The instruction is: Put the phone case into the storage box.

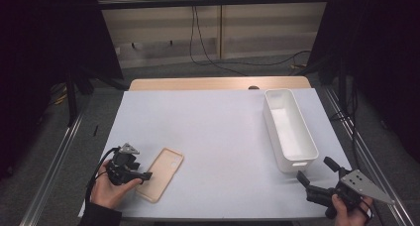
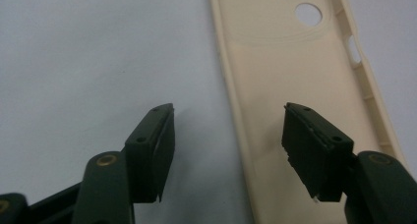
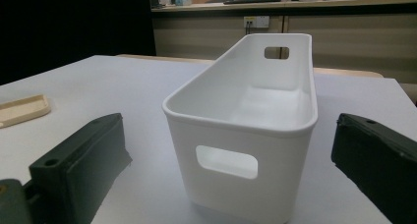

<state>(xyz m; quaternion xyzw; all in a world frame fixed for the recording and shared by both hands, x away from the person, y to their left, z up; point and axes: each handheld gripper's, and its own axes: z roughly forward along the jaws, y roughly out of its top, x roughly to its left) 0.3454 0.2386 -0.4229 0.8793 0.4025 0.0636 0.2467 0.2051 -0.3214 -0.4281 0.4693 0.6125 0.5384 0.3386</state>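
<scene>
A cream phone case (image 1: 160, 173) lies hollow side up near the table's front left. My left gripper (image 1: 145, 178) is open at the case's near end. In the left gripper view one jaw hangs over the case (image 2: 295, 71) and the other over bare table, so the case's long edge runs between them; I cannot tell if they touch it. A white oblong bin (image 1: 288, 128) stands empty at the right. My right gripper (image 1: 316, 170) is open just in front of the bin's short near end (image 3: 236, 150), jaws either side of it and apart from it.
White sheet covers the table (image 1: 218, 132), with a strip of wood at the far edge. The bin has handle cut-outs (image 3: 226, 162) in its short walls. Metal rails run along both table sides. The case's end (image 3: 22, 110) lies far left in the right gripper view.
</scene>
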